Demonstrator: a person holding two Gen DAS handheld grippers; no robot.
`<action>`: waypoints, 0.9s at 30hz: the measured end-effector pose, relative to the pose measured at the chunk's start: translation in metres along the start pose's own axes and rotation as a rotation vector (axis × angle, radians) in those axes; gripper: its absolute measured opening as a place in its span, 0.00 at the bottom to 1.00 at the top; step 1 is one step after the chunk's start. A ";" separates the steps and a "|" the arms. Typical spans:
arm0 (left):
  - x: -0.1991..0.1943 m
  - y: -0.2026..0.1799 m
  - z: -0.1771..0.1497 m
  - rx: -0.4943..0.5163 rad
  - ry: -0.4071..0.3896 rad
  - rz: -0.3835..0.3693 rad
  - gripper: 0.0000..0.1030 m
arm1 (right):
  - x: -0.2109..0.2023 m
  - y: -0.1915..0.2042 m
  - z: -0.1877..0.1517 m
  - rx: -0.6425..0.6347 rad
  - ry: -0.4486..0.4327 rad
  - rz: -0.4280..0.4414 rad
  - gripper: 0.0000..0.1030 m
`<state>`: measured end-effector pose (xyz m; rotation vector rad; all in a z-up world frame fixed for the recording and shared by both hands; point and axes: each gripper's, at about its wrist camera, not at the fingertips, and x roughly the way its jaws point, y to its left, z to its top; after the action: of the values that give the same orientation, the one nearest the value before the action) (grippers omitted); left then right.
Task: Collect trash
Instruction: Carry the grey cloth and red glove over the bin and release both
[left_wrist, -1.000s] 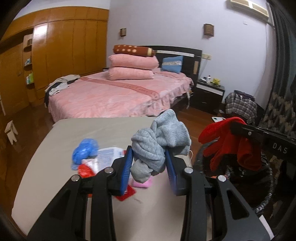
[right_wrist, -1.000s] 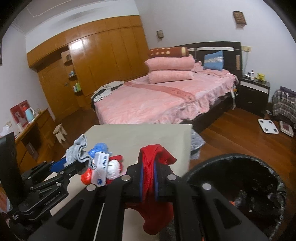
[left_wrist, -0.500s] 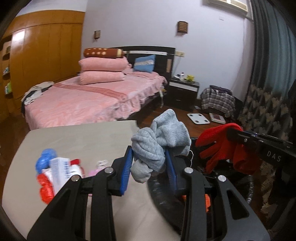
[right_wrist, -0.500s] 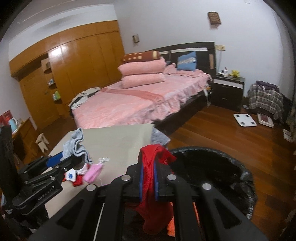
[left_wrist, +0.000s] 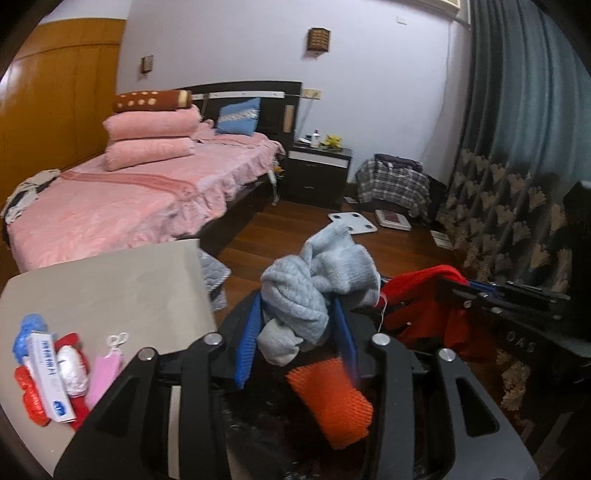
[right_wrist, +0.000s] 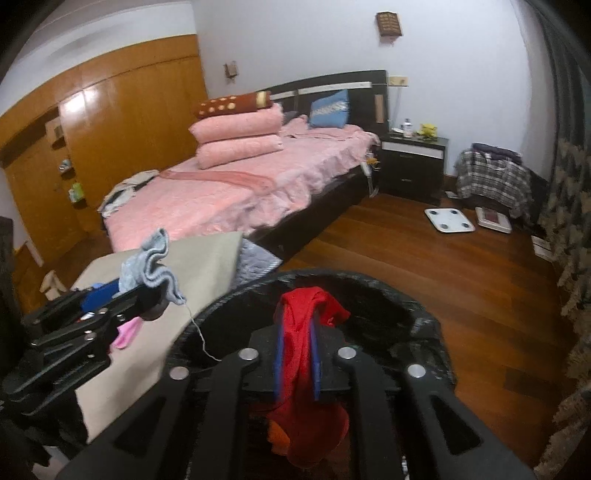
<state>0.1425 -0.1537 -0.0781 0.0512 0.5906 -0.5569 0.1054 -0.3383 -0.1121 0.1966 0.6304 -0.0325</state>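
- The bin (right_wrist: 424, 325), black-lined and the largest task thing, fills the lower centre of the right wrist view. In the left wrist view we see only its dark inside at the bottom, with an orange mesh (left_wrist: 332, 398) lying in it.
- The table (left_wrist: 110, 288) sits at lower left in both views, just beside the bin.
- The grey sock (left_wrist: 317, 291) bunches at centre of the left wrist view, between the blue pads of the left gripper (left_wrist: 297, 332). Its jaws have just been opening, and we judge the sock loose between them, hanging over the bin.
- The red cloth (right_wrist: 306, 332) hangs at lower centre of the right wrist view in the right gripper (right_wrist: 297, 354). Those jaws have just been opening too, the cloth draped between them, a gap showing beside each pad.
- We judge both pieces light, soft and limp. They snag on pads, so take them by the thick bunched middle.
- Only the left wrist view shows the 4 or so scraps left (left_wrist: 55, 369) on the table, at lower left. Only the right wrist view shows the bin's whole rim.
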 end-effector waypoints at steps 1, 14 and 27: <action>0.001 -0.001 0.000 0.000 -0.001 -0.010 0.60 | 0.002 -0.003 -0.001 0.000 0.008 -0.004 0.30; -0.029 0.027 -0.004 -0.020 -0.038 0.079 0.86 | -0.012 -0.005 -0.017 -0.009 -0.025 -0.050 0.94; -0.093 0.119 -0.026 -0.087 -0.072 0.332 0.88 | 0.006 0.081 -0.004 -0.047 -0.051 0.086 0.94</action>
<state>0.1264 -0.0023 -0.0625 0.0455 0.5221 -0.2091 0.1152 -0.2576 -0.1050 0.1764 0.5706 0.0605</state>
